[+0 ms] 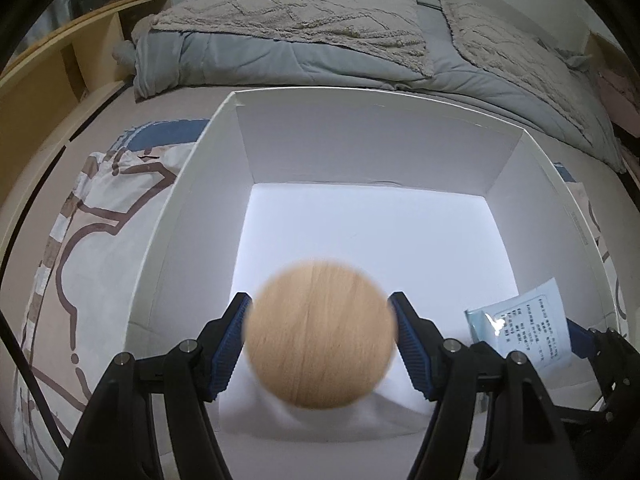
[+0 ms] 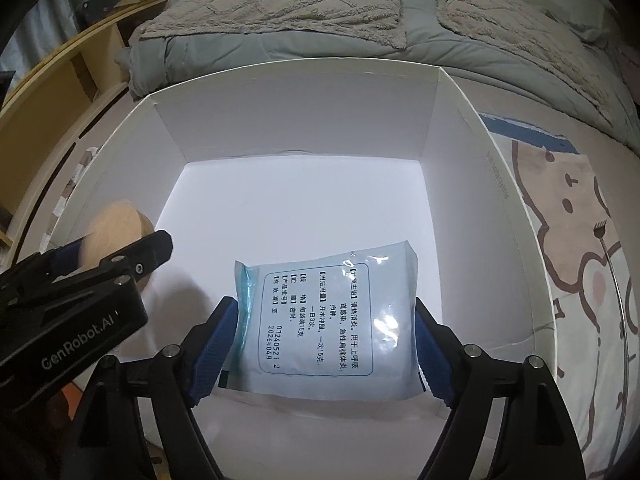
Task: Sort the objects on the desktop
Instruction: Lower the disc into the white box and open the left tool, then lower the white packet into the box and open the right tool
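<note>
A round, light wooden ball (image 1: 320,334) fills the gap between the blue pads of my left gripper (image 1: 320,300), which is shut on it above the open white box (image 1: 188,184). The ball looks blurred. In the right wrist view the same ball (image 2: 116,228) shows at the left, inside the left gripper (image 2: 120,256). A pale blue sachet with printed text (image 2: 324,320) lies between the fingers of my right gripper (image 2: 324,308), low inside the box (image 2: 280,70). The right gripper's jaws stand wide and do not pinch the sachet. The sachet (image 1: 516,328) also shows in the left wrist view.
The box stands on a patterned cloth (image 1: 88,240) (image 2: 572,248) spread over a bed. A grey quilt and fluffy blanket (image 1: 300,28) lie heaped behind the box. Wooden shelving (image 1: 48,92) runs along the left side.
</note>
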Tool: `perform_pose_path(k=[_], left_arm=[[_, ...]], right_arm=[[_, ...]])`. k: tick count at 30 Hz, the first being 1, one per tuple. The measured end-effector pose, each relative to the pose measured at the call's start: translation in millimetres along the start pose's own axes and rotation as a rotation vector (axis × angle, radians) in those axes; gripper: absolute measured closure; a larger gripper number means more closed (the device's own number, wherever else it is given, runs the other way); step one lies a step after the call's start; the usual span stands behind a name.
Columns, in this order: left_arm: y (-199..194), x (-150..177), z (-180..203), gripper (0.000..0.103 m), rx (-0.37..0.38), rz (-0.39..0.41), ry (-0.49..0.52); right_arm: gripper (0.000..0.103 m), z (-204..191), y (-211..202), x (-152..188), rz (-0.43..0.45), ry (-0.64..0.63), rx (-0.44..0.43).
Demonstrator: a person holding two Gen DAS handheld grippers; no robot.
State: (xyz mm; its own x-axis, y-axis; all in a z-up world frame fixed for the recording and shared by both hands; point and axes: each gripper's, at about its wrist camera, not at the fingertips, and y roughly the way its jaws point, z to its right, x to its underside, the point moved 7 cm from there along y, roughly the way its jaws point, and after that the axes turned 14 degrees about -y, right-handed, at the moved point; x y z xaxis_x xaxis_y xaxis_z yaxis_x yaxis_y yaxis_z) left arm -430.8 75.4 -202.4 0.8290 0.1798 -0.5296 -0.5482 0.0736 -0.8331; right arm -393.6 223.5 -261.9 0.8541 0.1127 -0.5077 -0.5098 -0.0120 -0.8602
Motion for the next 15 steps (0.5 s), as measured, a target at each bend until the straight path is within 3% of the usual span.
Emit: perform_pose_path(k=[3,10,15], left_arm=[[-3.2,-3.2,-0.8,0.022,0.009,0.007,-0.019],[-6.4,-6.2,-0.1,0.022,0.009,0.017,-0.022],[-9.0,-7.4,-2.4,0.022,0.01,0.02,-0.032]], right_arm=[[0.02,-1.6,1.4,-0.1,-0.003,-0.009,-0.001],[0.009,-7.4,-0.5,-1.7,0.019,-0.025,-0.023],[0.007,-10.1,-4.5,-3.7,0.04,-0.038,-0.017]])
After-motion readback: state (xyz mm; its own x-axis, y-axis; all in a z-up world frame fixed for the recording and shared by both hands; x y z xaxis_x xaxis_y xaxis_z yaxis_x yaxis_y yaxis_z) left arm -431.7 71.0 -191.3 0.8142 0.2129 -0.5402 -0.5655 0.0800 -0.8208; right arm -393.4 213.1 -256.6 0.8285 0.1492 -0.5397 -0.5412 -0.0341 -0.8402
